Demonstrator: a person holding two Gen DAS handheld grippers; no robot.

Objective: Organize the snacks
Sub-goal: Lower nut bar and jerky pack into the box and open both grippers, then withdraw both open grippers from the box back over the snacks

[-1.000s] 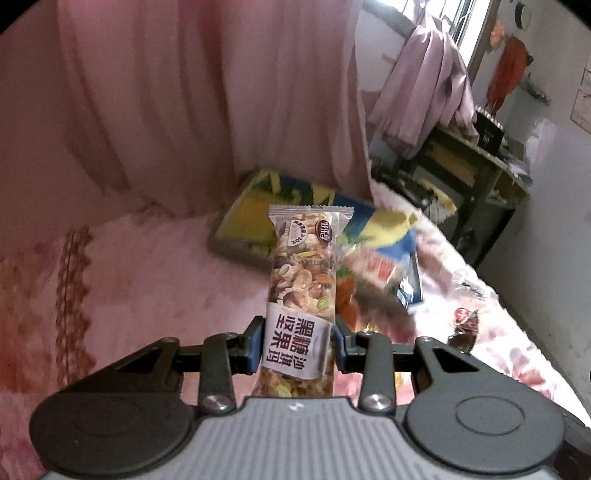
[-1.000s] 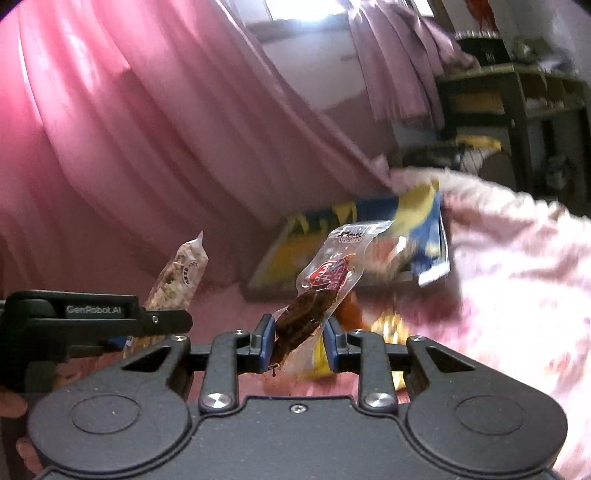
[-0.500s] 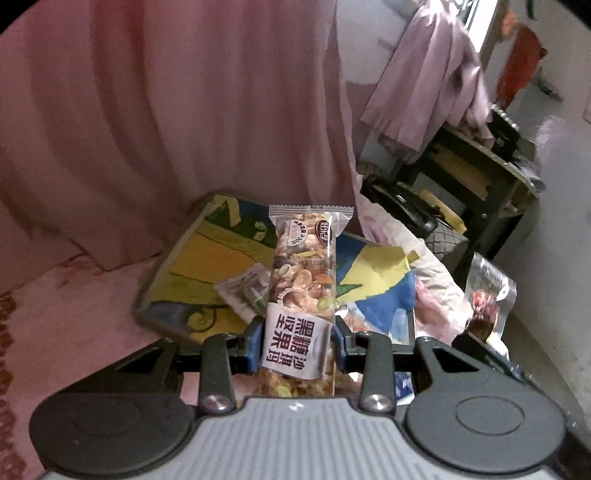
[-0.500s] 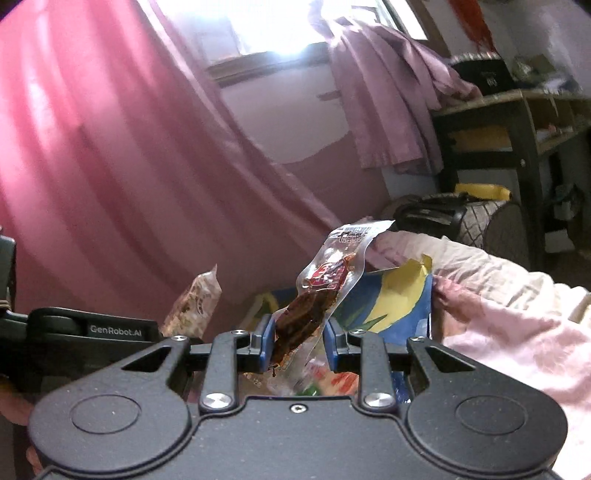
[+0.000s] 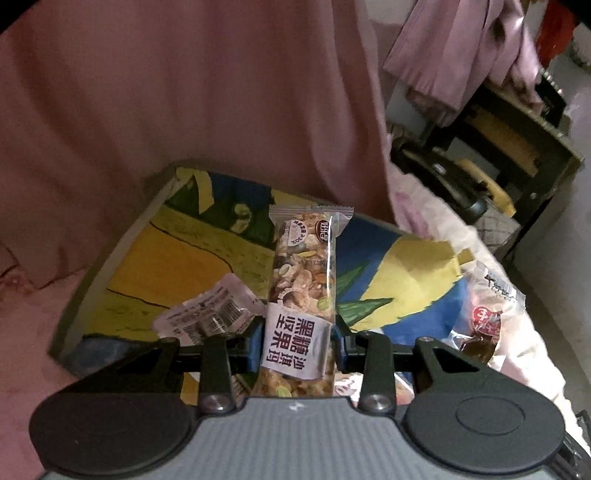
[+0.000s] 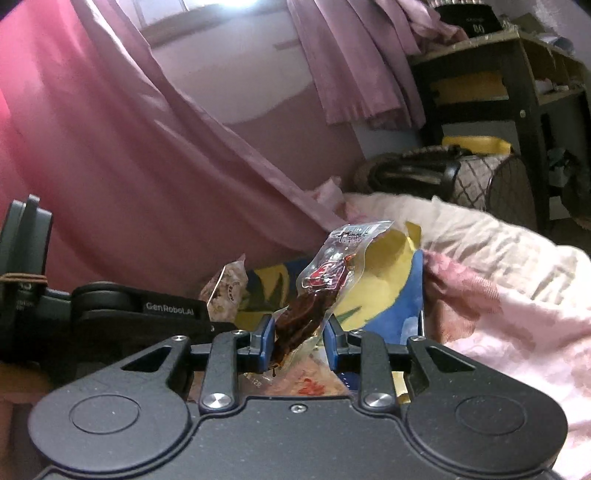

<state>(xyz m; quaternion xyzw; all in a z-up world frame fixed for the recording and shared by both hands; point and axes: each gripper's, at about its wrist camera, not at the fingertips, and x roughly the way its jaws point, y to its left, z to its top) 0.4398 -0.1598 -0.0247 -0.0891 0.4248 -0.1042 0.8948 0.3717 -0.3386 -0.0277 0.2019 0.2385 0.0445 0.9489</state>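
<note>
Both grippers neared the tray (image 5: 110,258); jaws apparently clamp nut bar (image 5: 301,295), meat pouch (image 6: 317,295).

Bedroom corner with pink drapes, bedding and a dark shelf unit.

A pink curtain (image 5: 192,110) hangs in folds across the back and left. A lilac cloth (image 6: 354,62) is draped high beside a pale wall, under a bright window (image 6: 207,11). A pink flowered blanket (image 6: 517,314) lies rumpled on the right. Past it stands a dark shelf unit (image 6: 524,85) with a yellow object (image 6: 476,142) low down, next to a dark quilted bag (image 6: 443,173).
</note>
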